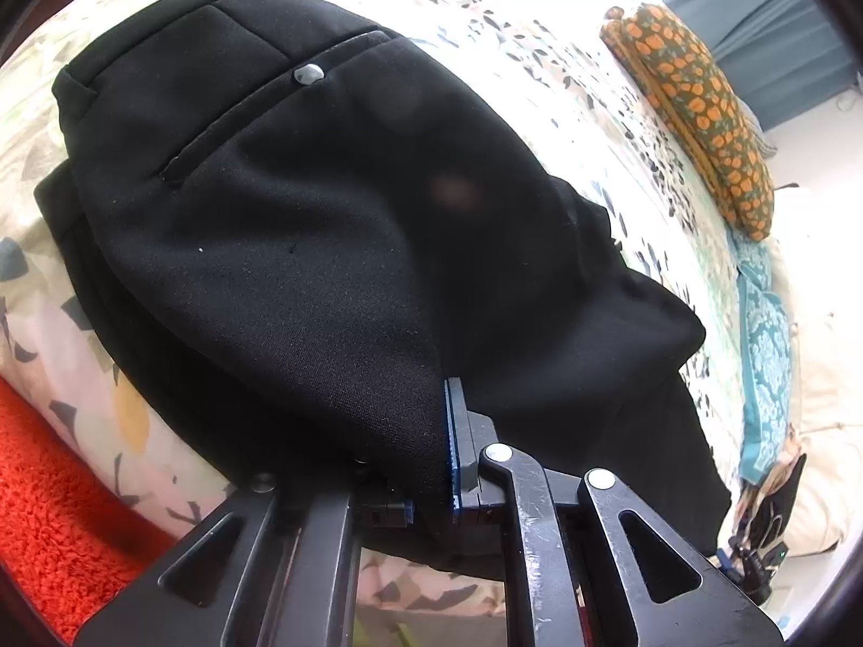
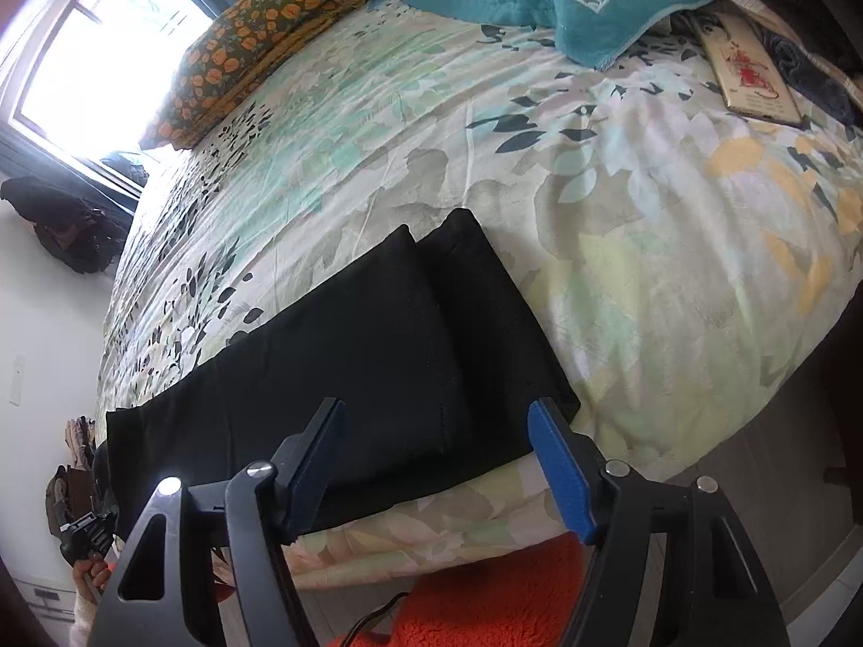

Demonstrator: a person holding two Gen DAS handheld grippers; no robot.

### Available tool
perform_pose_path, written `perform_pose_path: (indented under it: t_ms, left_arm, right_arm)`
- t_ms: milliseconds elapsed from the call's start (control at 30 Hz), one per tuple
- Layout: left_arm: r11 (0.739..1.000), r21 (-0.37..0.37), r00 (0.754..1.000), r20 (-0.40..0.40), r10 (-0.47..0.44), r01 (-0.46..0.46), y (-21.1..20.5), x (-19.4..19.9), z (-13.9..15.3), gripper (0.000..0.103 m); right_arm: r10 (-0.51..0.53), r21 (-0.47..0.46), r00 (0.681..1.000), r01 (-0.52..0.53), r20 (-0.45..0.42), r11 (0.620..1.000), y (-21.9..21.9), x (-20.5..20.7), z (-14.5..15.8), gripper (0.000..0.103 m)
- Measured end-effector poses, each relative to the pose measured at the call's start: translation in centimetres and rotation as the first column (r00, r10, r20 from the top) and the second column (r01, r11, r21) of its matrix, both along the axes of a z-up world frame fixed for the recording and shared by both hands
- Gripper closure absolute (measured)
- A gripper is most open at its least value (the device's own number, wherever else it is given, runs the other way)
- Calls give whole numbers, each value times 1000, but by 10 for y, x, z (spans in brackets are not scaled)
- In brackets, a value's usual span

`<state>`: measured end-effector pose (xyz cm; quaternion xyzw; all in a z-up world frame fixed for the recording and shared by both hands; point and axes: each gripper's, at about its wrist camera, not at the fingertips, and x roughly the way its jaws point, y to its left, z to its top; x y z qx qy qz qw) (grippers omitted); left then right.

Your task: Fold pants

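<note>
I see the black woven pants (image 1: 302, 226) lying on the leaf-print floral bedsheet (image 2: 620, 205), near the edge above the orange shaggy rug (image 1: 59, 490). My left gripper (image 1: 431, 458) is clamped on a fold of them. My right gripper (image 2: 437, 463) stands parted above the leg ends, gripping nothing.
</note>
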<state>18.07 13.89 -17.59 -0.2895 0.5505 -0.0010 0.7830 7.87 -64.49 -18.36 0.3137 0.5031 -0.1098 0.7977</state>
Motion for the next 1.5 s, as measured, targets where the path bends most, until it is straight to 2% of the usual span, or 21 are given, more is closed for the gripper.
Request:
perform_pose_path:
  t_ms: [100, 200, 233, 267, 300, 367, 467, 533, 600, 667, 767, 967, 1033, 1067, 1100, 1133, 1200, 1300, 1400, 1433, 1500]
  left_arm:
    - [1000, 2, 1000, 3, -4, 4, 3, -2, 0, 96]
    - [1000, 7, 1000, 1, -6, 6, 5, -5, -2, 96]
    - [1000, 8, 1000, -2, -6, 6, 5, -5, -2, 96]
    - [1000, 6, 1000, -2, -4, 4, 5, -5, -2, 96]
    - [1000, 3, 1000, -2, -3, 3, 5, -6, -1, 96]
    - [1000, -12, 1000, 5, -6, 6, 5, -8, 4, 96]
    - [999, -31, 998, 39, -39, 41, -3, -15, 18, 95]
    - [998, -27, 997, 40, -64, 65, -11, -19, 18, 95]
    - [997, -5, 997, 13, -75, 76, -17, -21, 9, 95]
    - [998, -23, 998, -23, -56, 55, -16, -25, -1, 95]
    - [998, -42, 999, -22, -37, 37, -12, -27, -2, 95]
    - [997, 32, 998, -13, -68, 68, -21, -25, 1, 93]
    - [995, 53, 997, -11, -79, 79, -23, -26, 3, 89]
    - [995, 62, 996, -10, -84, 84, -22, -26, 5, 85]
    - [994, 69, 996, -13, -87, 87, -22, -29, 8, 83]
    - [993, 84, 996, -22, -83, 85, -20, -32, 11, 76]
    - [988, 138, 997, -42, -64, 69, -18, -44, 18, 65]
    - [972, 229, 998, 0, -57, 56, -20, -66, 36, 61]
    - [928, 365, 986, 116, -121, 71, -39, -68, 62, 55]
    - [915, 394, 977, 149, -155, 85, -47, -64, 67, 46]
    - [897, 423, 951, 204, -233, 129, -66, -52, 72, 39]
  right_arm:
    - [22, 30, 999, -21, -24, 999, 1, 11, -10, 54]
    - [53, 68, 993, -46, -104, 997, 5, 22, -26, 56]
    - [59, 69, 990, -50, -130, 996, 6, 24, -31, 60]
    - [56, 40, 987, -51, -147, 998, 7, 24, -31, 83]
    - [47, 7, 985, -47, -164, 999, 6, 24, -29, 90]
    - [40, -13, 989, -43, -141, 999, 5, 22, -19, 90]
    - [55, -108, 996, -62, -65, 992, 9, 15, 14, 91]
    - [38, -158, 997, -47, -61, 986, 5, 9, 22, 91]
    - [25, -174, 992, -46, -122, 984, -2, 7, 10, 91]
    - [2, -166, 988, -28, -158, 986, -8, 2, -3, 91]
    - [-20, -165, 990, -3, -139, 986, -10, -3, -5, 91]
    - [-17, -173, 990, -8, -142, 985, -9, -4, -6, 90]
    - [-21, -169, 992, 0, -123, 986, -9, -6, -6, 83]
    - [-28, -181, 992, 5, -125, 984, -8, -7, -4, 66]
    - [-42, -218, 988, 9, -147, 976, -7, -9, -1, 37]
    - [-60, -277, 985, 13, -164, 961, -3, -11, 6, 29]
    - [-78, -413, 984, 5, -160, 911, 12, -15, 27, 27]
    - [-7, -488, 995, -44, -101, 872, 56, -14, 60, 27]
    - [125, -474, 991, -133, -49, 870, 119, 0, 76, 26]
    - [181, -450, 983, -175, -30, 876, 143, 8, 77, 26]
    - [286, -388, 958, -267, -10, 882, 195, 33, 68, 26]
